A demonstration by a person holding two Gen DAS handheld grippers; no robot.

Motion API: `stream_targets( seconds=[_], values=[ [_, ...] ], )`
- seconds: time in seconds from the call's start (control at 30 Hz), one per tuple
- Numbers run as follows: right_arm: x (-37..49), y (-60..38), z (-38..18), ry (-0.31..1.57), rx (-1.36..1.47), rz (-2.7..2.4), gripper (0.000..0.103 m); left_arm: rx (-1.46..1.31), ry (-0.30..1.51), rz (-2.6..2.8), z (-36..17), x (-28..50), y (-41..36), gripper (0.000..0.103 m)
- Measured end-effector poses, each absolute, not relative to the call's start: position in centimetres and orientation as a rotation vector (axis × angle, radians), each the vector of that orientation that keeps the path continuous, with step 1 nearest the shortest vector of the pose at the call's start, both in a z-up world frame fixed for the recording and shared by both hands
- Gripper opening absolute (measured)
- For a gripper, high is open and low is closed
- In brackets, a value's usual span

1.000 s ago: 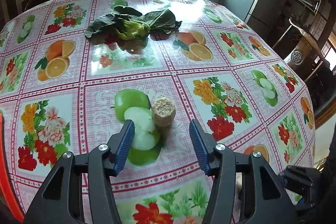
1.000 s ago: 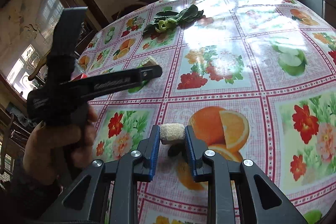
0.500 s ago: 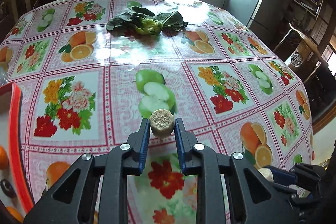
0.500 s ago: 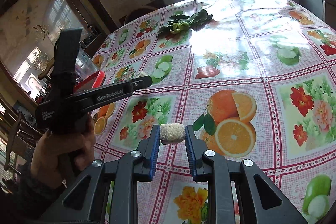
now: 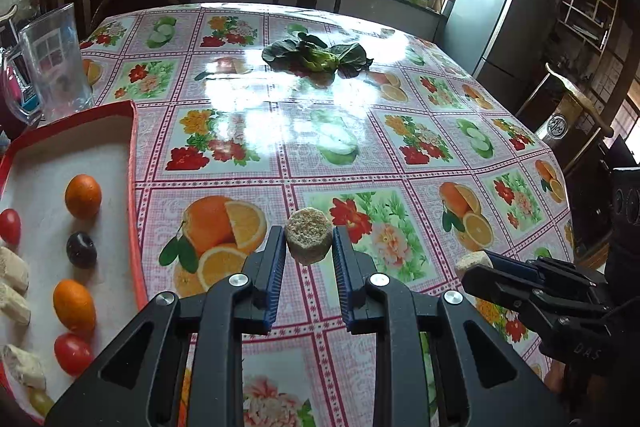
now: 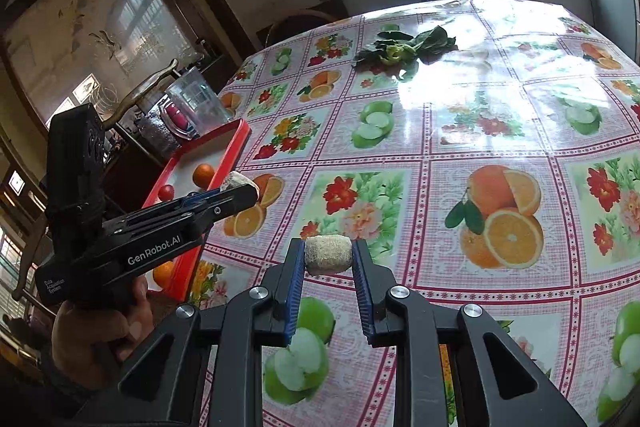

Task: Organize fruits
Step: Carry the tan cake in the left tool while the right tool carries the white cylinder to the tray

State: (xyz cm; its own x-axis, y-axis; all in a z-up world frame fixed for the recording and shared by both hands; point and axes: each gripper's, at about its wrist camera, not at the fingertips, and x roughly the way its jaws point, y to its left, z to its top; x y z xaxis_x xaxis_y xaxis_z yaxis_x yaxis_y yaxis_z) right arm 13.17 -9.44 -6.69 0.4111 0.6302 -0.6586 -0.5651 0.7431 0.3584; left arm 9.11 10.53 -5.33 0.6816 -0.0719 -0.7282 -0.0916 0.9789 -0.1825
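The left gripper clamped a tan fibrous cylindrical chunk; the right gripper pinched another pale fibrous chunk above the fruit-patterned tablecloth.

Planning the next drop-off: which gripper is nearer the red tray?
Left. The left gripper hangs just right of the tray; the right gripper is farther out over the tablecloth.

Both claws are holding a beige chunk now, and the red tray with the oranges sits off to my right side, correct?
Not quite. The red tray with the oranges sits to the left, as the left wrist view shows. The left claw and right claw each do hold a beige chunk.
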Motion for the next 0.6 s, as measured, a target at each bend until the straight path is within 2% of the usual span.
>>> stream_targets(
  seconds=[0.6],
  values=[
    [9.3, -4.2, -5.1, 0.844, 0.018, 0.862, 0.024, -0.246, 0.773, 0.094, -4.3, 1.6, 14.4, 0.021]
  ],
)
